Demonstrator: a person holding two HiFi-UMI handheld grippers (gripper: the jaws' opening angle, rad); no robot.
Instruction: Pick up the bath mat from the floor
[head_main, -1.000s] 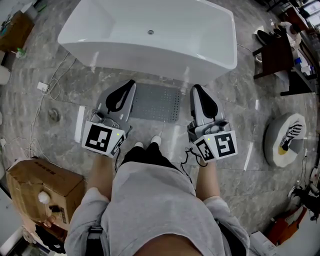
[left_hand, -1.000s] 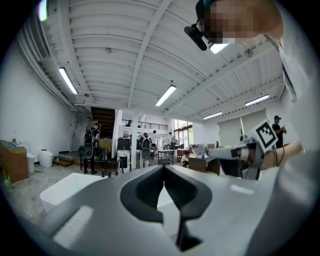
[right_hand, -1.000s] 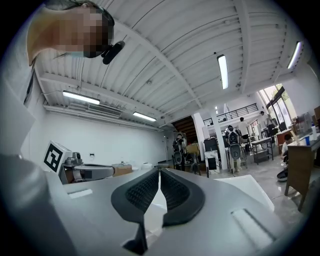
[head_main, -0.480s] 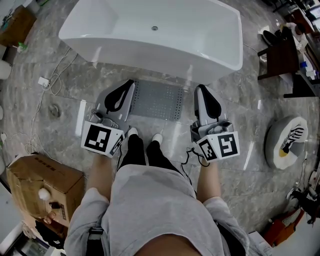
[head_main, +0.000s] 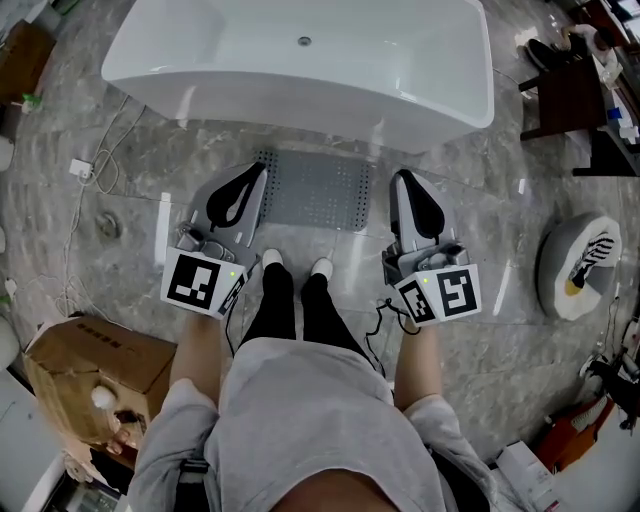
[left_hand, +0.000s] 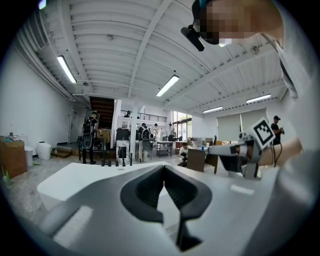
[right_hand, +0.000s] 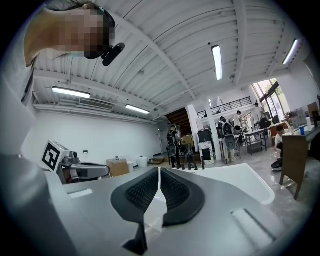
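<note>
Grey perforated rubber bath mat (head_main: 315, 190) lies crosswise below and between left gripper (head_main: 258, 175) and right gripper (head_main: 398, 180), both closed, empty, equally near.

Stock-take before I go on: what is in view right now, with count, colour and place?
bathtub: 1, white, top of the head view
bath mat: 1, grey, perforated, flat on the floor in front of the bathtub
cardboard box: 1, brown, lower left
cable: 1, white, floor at left
table: 1, dark, upper right
round thing: 1, grey and white, right edge; cannot tell what it is
shoes: 2, white, just short of the mat
left gripper: 1, grey and black, by the mat's left end, jaws shut, empty
right gripper: 1, grey and black, by the mat's right end, jaws shut, empty
</note>
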